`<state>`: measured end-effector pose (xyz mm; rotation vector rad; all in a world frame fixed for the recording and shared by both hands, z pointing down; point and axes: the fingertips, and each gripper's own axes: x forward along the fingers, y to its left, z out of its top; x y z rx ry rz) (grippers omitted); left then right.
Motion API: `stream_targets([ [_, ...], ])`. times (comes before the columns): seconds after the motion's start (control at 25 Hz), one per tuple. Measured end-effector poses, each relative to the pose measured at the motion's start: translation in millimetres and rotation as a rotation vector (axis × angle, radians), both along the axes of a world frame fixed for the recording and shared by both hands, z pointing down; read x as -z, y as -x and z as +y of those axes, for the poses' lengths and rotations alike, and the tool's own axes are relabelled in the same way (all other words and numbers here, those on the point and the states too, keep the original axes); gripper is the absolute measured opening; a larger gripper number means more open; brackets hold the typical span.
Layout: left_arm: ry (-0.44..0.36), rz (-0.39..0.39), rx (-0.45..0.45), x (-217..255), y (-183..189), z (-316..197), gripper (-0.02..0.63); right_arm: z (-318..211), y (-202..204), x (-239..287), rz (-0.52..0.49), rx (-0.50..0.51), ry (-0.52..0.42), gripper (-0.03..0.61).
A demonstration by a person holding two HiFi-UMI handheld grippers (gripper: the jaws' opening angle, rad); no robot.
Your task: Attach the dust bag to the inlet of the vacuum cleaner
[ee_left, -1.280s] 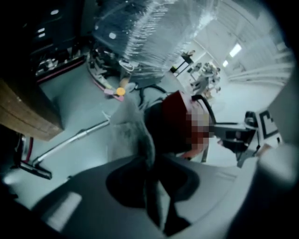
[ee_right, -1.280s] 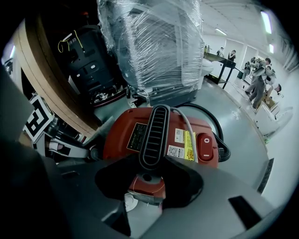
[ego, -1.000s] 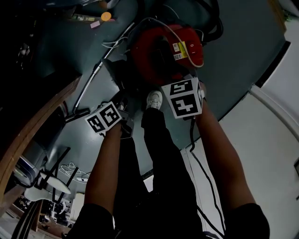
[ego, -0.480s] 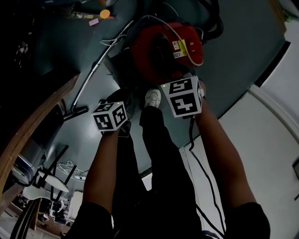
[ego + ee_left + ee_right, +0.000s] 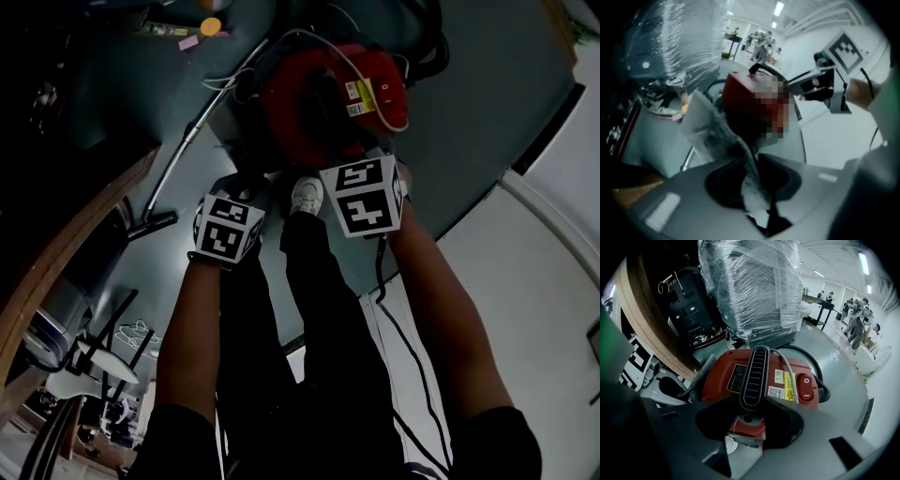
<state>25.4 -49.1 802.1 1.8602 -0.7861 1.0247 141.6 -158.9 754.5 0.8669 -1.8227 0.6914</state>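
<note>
The red vacuum cleaner [image 5: 328, 94] stands on the grey floor, seen from above in the head view. Its black ribbed handle [image 5: 753, 373] runs into my right gripper [image 5: 749, 425], whose jaws look closed on the handle's near end. The grey-white dust bag [image 5: 723, 136] hangs crumpled beside the vacuum cleaner [image 5: 750, 105]. Its lower edge passes between the jaws of my left gripper [image 5: 758, 194], which are opening while still pinching it. In the head view the left marker cube [image 5: 226, 231] sits just left of the right marker cube [image 5: 364, 197].
A metal wand tube [image 5: 176, 169] lies on the floor to the left, by a curved wooden edge [image 5: 52, 277]. A plastic-wrapped load [image 5: 754, 287] stands behind the vacuum. A black hose [image 5: 813, 364] loops at its right. The person's white shoe [image 5: 307, 197] is between the grippers.
My left gripper has rolled, so its cube shows another face, and it has shifted slightly right toward the vacuum. The right gripper has kept still.
</note>
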Motion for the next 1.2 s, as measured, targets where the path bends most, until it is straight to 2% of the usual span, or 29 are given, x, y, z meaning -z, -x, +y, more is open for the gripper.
stream_targets([
  [0.08, 0.014, 0.013, -0.009, -0.7, -0.1, -0.6, 0.083, -0.1, -0.3, -0.3, -0.001, 0.005, 0.001, 0.153],
  [0.12, 0.040, 0.045, 0.037, -0.5, -0.4, -1.3, 0.083, -0.1, -0.8, -0.2, -0.001, 0.006, 0.002, 0.153],
  [0.32, 0.198, 0.280, 0.464, 1.1, 4.0, -9.0, 0.082, -1.4, -0.4, 1.1, -0.008, -0.012, -0.007, 0.153],
  [0.4, 0.190, 0.309, 0.524, 0.9, 5.8, -9.9, 0.081, -1.8, -0.6, 1.2, -0.008, -0.016, -0.013, 0.153],
  [0.48, 0.137, 0.274, 0.456, 1.2, 3.6, -9.7, 0.083, -2.0, -0.9, 0.9, -0.004, -0.019, -0.019, 0.153],
  [0.6, 0.052, 0.158, 0.237, 1.1, -3.5, -6.3, 0.083, -1.5, -2.1, -0.5, 0.011, -0.042, -0.011, 0.152],
  [0.68, 0.037, 0.127, 0.167, 0.7, -6.9, -5.0, 0.086, -2.6, -3.2, -1.0, 0.023, -0.063, -0.010, 0.149],
  [0.84, 0.061, 0.154, 0.226, 2.2, -9.4, -4.4, 0.113, -1.9, -3.2, -1.2, 0.039, -0.076, -0.012, 0.150],
  [0.96, 0.044, 0.076, 0.253, 8.2, -2.8, -6.6, 0.120, -0.4, -4.2, 7.2, 0.045, -0.106, -0.004, 0.158],
  [1.0, 0.022, 0.048, 0.261, 16.8, 1.1, -8.5, 0.105, 1.1, -5.7, 13.9, 0.043, -0.132, -0.004, 0.132],
  [1.04, -0.011, 0.034, 0.274, 29.9, 4.7, -11.6, 0.093, 2.9, -7.5, 22.5, 0.039, -0.160, -0.011, 0.133],
  [1.08, -0.046, 0.035, 0.294, 46.0, 7.8, -15.5, 0.027, 4.3, -9.1, 33.2, 0.034, -0.183, -0.030, 0.085],
  [1.12, -0.074, 0.047, 0.322, 63.2, 10.5, -19.5, -0.002, 5.5, -9.5, 45.9, 0.027, -0.198, -0.057, -0.003],
  [1.2, -0.094, 0.071, 0.383, 95.8, 17.0, -26.3, -0.002, 8.9, -4.7, 74.7, -0.002, -0.215, -0.109, -0.003],
])
